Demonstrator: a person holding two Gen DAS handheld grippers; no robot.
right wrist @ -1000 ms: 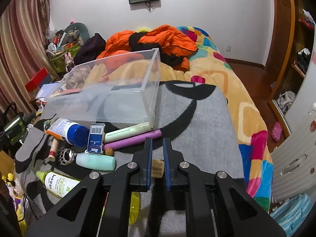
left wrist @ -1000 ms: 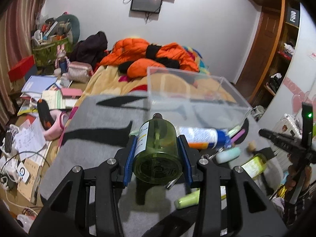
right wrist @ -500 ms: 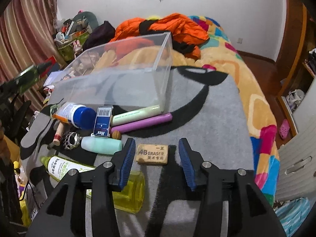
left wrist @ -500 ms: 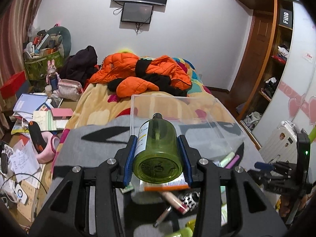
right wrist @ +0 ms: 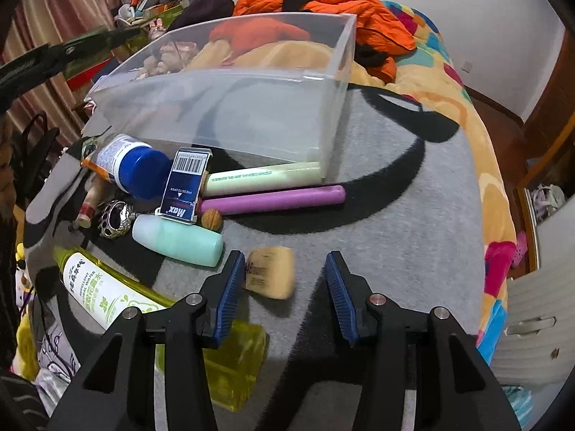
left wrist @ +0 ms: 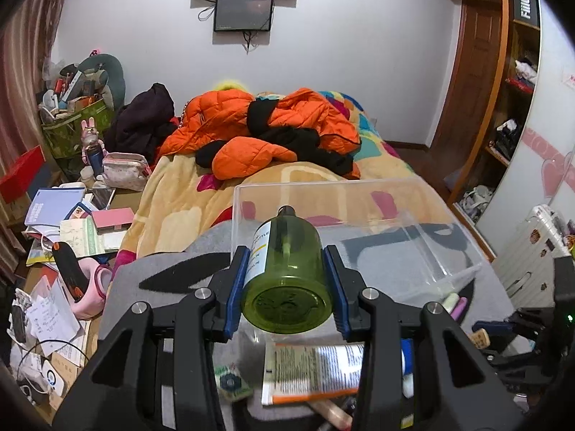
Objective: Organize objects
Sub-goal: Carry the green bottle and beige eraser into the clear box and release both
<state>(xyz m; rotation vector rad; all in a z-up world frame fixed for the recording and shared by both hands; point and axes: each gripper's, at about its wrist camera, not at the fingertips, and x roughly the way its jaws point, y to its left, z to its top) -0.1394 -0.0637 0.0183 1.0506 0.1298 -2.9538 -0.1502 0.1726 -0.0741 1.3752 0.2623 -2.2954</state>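
My left gripper point(left wrist: 287, 269) is shut on a green bottle point(left wrist: 287, 287), held lying with its neck pointing away, above the near left wall of the clear plastic box point(left wrist: 359, 194). The box point(right wrist: 251, 107) stands on a grey blanket. My right gripper point(right wrist: 284, 256) points steeply down at the blanket, and its jaws are closing. A tan eraser point(right wrist: 271, 271) lies between them against the left pad, while the right pad stands off it.
In front of the box lie a blue-capped bottle point(right wrist: 129, 161), a blue Max case point(right wrist: 185, 186), pale green point(right wrist: 262, 179) and purple tubes point(right wrist: 273, 199), a mint bottle point(right wrist: 178, 239), a walnut point(right wrist: 211, 219) and a yellow spray bottle point(right wrist: 107, 291). Orange jackets point(left wrist: 273, 129) lie beyond.
The left gripper carried the green bottle over toward the box's near wall. The right gripper opened, sank over the eraser, and its jaws have narrowed around it.
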